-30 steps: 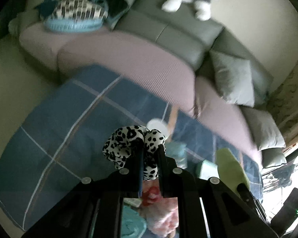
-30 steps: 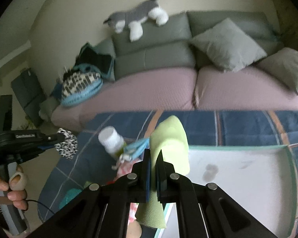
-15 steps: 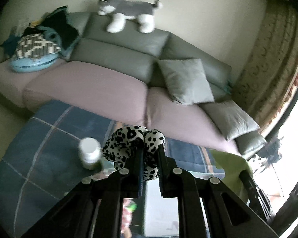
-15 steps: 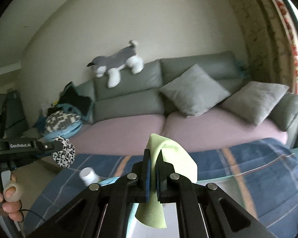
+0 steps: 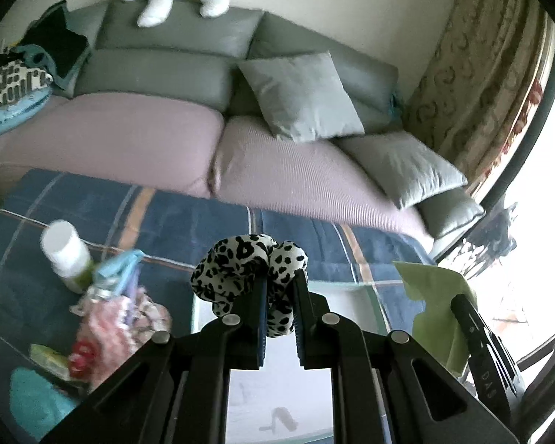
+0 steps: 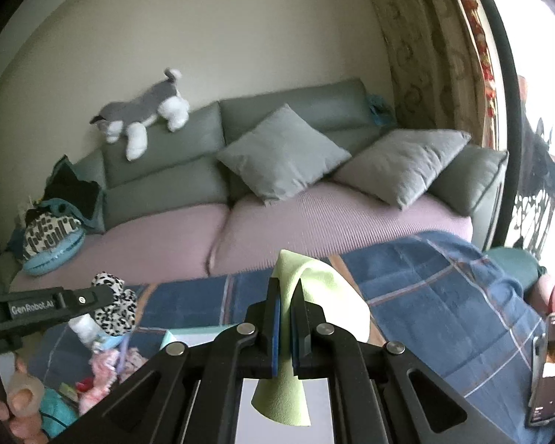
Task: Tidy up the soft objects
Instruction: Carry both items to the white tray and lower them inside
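Your left claw (image 5: 279, 292) is clenching one leopard-print scrunchie (image 5: 246, 262), low centre of the left wrist frame; the bunched ring is bulging out above and to the left of the fingers, its long axis running roughly across the frame. Your right claw (image 6: 286, 296) is gripping one light green cloth (image 6: 314, 296), low centre of the right wrist frame; its long axis is running up and down, one peak poking up above the fingertips and a tail hanging down below the claw. In the left wrist frame that same cloth is showing at the lower right, draped over the right claw's fingers.

Both claws are hovering over one pale tray (image 5: 347, 303) with a teal rim, sitting on the blue plaid cloth (image 5: 188, 229) covering the bench. At the lower left of the left wrist frame, one heap of soft things (image 5: 118, 318) is lying just beside the tray, pink and red pieces mixed in too blurred to count, and one white-capped bottle (image 5: 66, 251) is standing upright at the heap's far side. At the lower right of the right wrist frame one phone (image 6: 549, 366) is lying with its screen lit.

Farther off, one grey sofa (image 6: 314, 111) with two pink seat cushions is carrying two loose grey pillows (image 6: 285, 151), and one stuffed husky (image 6: 144, 114) is lying along its backrest, head toward the left.
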Motion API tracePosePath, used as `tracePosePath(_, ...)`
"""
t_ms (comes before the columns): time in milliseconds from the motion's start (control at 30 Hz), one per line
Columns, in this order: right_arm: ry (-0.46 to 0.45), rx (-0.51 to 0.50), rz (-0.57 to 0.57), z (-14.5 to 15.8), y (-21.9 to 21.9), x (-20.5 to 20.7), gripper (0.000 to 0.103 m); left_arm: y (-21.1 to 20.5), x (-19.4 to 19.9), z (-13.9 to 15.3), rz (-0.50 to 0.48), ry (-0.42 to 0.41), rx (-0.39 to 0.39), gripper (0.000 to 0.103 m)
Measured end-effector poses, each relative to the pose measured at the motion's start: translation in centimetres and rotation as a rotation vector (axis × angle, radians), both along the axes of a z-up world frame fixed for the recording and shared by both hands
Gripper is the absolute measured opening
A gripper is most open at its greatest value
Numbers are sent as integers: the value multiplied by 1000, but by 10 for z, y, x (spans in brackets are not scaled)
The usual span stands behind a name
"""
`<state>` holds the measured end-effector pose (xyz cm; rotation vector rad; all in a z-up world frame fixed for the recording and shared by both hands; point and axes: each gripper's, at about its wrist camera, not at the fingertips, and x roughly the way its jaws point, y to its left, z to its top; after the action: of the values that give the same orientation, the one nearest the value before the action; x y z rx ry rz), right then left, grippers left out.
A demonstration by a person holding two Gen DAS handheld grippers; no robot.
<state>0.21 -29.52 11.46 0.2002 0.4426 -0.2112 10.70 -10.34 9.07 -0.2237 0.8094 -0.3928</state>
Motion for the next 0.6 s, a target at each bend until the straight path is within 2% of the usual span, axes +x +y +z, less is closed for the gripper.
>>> tracePosePath(267,162,91,-26,-56,-23,30,5,-32,17,-55,-33,106,66,13)
tracePosePath(600,330,161,-4,-111,-28,53,5,-48,25,-108,-5,197,127,13)
